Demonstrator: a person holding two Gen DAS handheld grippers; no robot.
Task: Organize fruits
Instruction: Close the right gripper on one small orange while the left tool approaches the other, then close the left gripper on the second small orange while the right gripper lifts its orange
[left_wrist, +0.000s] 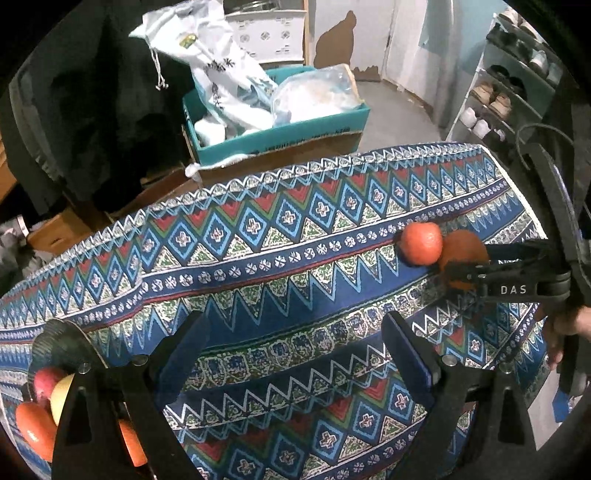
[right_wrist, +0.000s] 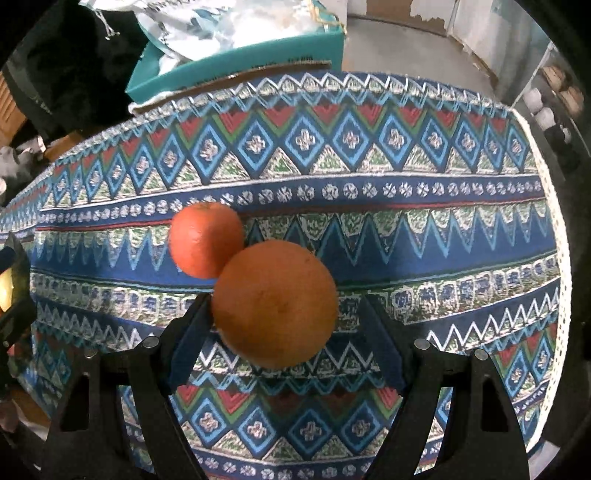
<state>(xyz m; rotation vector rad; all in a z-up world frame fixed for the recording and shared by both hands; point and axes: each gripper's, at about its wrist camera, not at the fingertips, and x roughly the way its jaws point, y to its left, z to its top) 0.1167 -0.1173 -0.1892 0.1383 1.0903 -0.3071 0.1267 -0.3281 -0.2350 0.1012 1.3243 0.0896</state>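
Patterned cloth covers the counter (right_wrist: 443, 206). Right gripper (right_wrist: 284, 343), jaws apart, straddles the big orange (right_wrist: 275, 302); the smaller orange (right_wrist: 205, 240) touches it at ten o'clock and could roll away if nudged. Left gripper (left_wrist: 295, 354) hangs open, empty.

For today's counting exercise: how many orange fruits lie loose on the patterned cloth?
2: a big orange between the right gripper's open fingers, a smaller one touching it behind. The plate's fruits aren't counted.
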